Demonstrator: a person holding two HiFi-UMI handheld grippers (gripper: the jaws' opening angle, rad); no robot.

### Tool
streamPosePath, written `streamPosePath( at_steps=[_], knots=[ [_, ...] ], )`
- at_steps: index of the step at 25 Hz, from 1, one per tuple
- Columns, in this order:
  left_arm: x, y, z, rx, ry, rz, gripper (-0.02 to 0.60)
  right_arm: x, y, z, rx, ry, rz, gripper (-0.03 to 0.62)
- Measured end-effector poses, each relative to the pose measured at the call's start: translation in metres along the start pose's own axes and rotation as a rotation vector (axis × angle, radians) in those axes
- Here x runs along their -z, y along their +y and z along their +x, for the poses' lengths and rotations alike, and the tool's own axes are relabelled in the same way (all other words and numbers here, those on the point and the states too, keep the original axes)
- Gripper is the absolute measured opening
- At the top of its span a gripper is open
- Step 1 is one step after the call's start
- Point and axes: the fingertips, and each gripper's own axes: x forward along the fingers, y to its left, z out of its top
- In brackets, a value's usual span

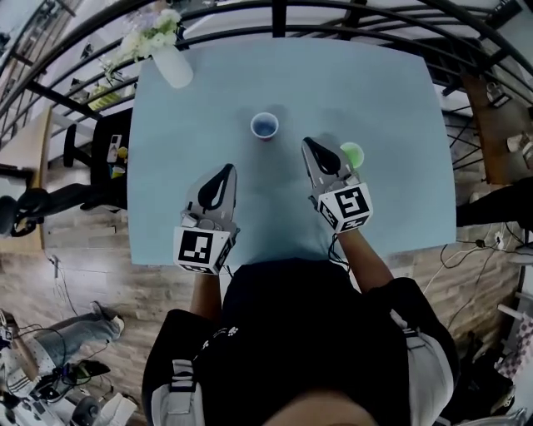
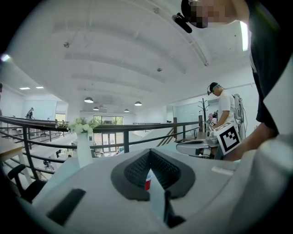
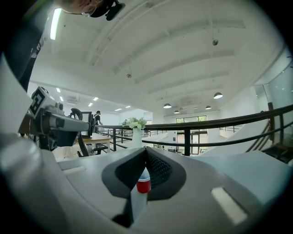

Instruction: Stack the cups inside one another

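A smooth pale-blue worktop (image 1: 391, 100) stands by a black metal railing (image 1: 275, 21) over a wood-plank floor (image 1: 100, 274). A round red plastic cup with a blue inside (image 1: 265, 126) sits at upper centre, and a green plastic cup (image 1: 353, 154) lies just right of the right hand-held gripper (image 1: 310, 146). That one and the left hand-held gripper (image 1: 225, 171) both have their jaws pressed together, with nothing between them.

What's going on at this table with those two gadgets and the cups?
A person holds tongs in each hand over a blue table. The left tongs and right tongs are both shut and empty. Two cups stand apart, not yet stacked: a red cup with a blue inside ahead of the tongs, and a green cup beside the right tongs. A vase of flowers stands at the far corner.
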Motion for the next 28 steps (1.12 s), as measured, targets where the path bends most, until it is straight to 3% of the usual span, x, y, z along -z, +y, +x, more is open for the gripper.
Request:
streamPosePath(
  at_steps=[12, 20, 28],
  knots=[
    [0.008, -0.014, 0.014, 0.083, 0.012, -0.002, -0.006, 0.004, -0.014, -0.037, 0.115, 0.017, -0.014, 0.006],
    [0.007, -0.037, 0.039, 0.15, 0.036, 0.019, -0.006, 0.019, -0.072, -0.082, 0.276, 0.046, -0.057, 0.014],
    [0.006, -0.063, 0.064, 0.194, 0.055, 0.046, -0.006, 0.06, -0.107, -0.108, 0.307, 0.113, -0.029, 0.124]
  ],
)
